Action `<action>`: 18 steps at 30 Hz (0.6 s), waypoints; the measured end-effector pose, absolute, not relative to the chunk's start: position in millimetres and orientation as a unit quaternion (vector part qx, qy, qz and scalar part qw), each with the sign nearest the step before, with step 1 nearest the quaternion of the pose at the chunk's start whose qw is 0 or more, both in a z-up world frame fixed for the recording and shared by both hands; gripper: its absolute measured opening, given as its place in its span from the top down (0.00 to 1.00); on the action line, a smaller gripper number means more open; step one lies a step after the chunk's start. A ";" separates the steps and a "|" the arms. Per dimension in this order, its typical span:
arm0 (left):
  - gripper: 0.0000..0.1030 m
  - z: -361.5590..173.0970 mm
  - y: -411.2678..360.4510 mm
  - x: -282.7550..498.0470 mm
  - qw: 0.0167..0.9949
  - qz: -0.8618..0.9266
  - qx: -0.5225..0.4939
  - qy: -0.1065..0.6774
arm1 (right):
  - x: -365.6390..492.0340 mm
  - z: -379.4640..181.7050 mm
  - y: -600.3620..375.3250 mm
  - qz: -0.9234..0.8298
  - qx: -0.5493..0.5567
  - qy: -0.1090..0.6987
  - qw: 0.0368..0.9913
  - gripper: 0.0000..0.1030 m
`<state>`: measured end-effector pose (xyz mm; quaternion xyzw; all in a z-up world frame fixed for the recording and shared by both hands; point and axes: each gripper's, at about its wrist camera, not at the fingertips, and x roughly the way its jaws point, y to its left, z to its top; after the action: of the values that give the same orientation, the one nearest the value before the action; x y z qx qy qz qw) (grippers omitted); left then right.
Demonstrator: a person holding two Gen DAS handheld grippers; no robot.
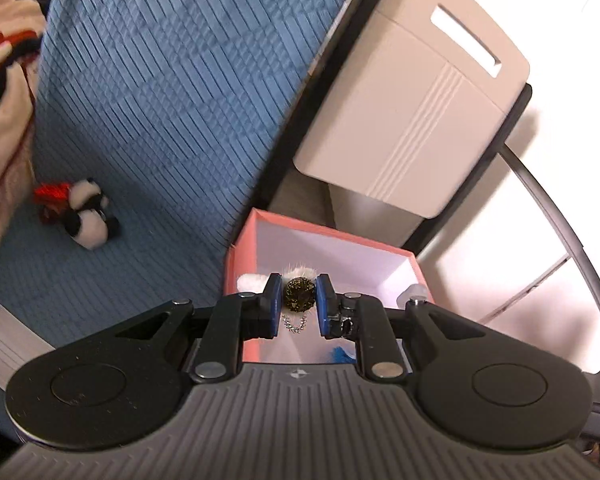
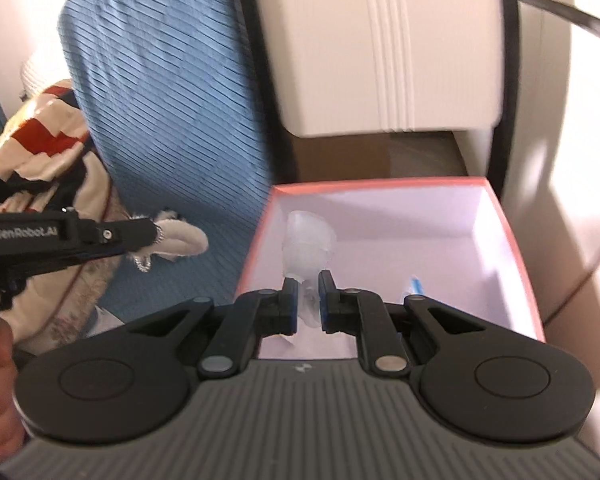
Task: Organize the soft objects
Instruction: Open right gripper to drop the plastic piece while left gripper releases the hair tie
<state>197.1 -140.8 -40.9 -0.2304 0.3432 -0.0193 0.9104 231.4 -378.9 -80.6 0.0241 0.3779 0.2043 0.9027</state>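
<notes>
The left gripper is clenched on a small fluffy toy with a dark glittery ball and a dangling bead chain. It hangs at the near-left rim of the pink box, by the blue bed. The right gripper grasps a clear plastic piece whose long axis runs forward into the box, so the box lies straight ahead and below both jaws — the right is further over its opening. A panda toy lies on the bed, well apart.
</notes>
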 end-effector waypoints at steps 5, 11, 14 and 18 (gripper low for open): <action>0.80 -62.1 -166.9 208.4 0.901 -0.027 -0.224 0.370 | 236.4 -104.5 -397.2 0.191 0.029 0.403 0.895 0.86; 0.80 -91.1 -187.4 217.6 0.891 -0.032 -0.209 0.403 | 240.1 -137.7 -407.9 0.182 0.038 0.434 0.882 0.86; 0.80 -102.9 -195.8 220.7 0.887 -0.032 -0.198 0.416 | 241.0 -150.5 -410.8 0.178 0.044 0.446 0.876 0.86; 0.80 -115.0 -203.2 225.6 0.882 -0.033 -0.188 0.430 | 243.0 -159.8 -414.6 0.172 0.050 0.454 0.873 0.85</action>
<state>225.6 -203.2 -115.0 -0.1885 0.4305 -0.0330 0.8821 243.0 -414.6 -159.8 0.0498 0.4542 0.1716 0.8728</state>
